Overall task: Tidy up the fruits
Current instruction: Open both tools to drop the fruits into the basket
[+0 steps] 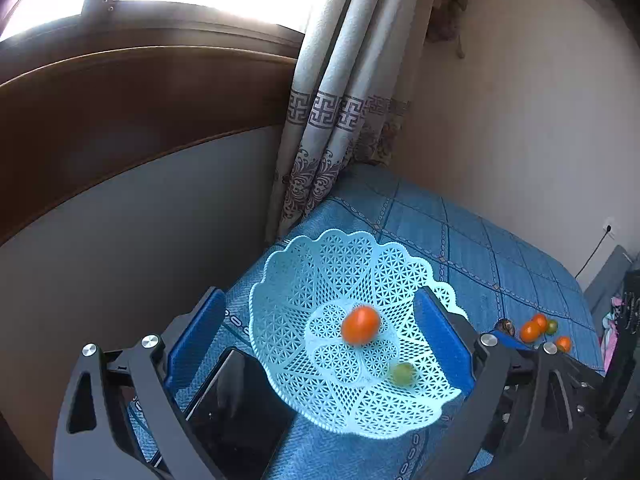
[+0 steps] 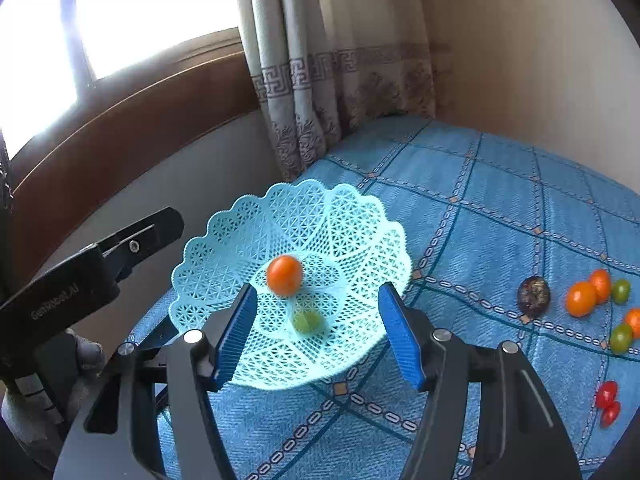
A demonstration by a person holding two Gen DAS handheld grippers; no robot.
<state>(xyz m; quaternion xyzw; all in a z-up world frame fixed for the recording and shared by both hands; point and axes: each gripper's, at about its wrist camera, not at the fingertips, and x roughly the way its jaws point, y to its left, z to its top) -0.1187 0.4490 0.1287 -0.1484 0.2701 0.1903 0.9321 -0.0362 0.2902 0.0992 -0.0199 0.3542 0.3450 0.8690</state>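
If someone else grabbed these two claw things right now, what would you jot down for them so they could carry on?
Left gripper: open, empty, hovering over the basket.
Right gripper: open, empty, also above the basket.
Done: an orange tomato and a green tomato are in the basket.
Left: on the blue cloth to the right lie more orange tomatoes, green ones, two red ones and a dark round fruit. Move these into the basket.

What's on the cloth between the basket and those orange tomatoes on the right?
A dark round fruit lies between the basket and the orange tomatoes; otherwise bare blue cloth, clearest in the right wrist view.
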